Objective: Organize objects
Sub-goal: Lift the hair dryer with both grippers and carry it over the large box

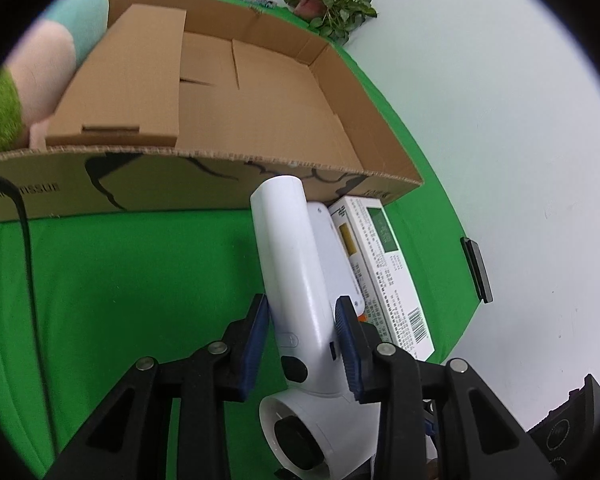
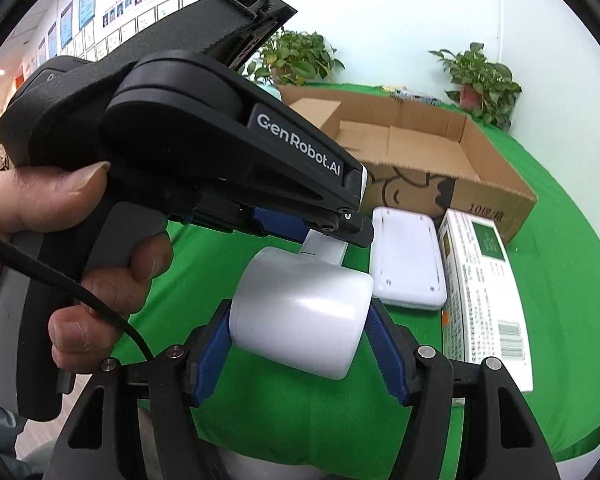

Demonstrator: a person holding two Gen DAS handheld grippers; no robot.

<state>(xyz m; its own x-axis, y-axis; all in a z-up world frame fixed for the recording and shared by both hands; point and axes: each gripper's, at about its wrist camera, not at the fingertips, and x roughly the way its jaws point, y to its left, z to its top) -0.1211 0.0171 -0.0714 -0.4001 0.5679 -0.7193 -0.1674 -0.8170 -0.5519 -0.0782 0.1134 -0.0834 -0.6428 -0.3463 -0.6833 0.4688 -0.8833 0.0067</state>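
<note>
A white hair dryer is held above the green table. My left gripper is shut on its handle, blue pads on both sides. My right gripper is shut on the dryer's barrel. The left gripper's black body and the hand holding it fill the left of the right wrist view. An open cardboard box stands just beyond the dryer; it also shows in the right wrist view.
A flat white device and a white printed carton lie on the green cloth in front of the box. A plush toy sits at the box's left. Potted plants stand behind. A black cable hangs left.
</note>
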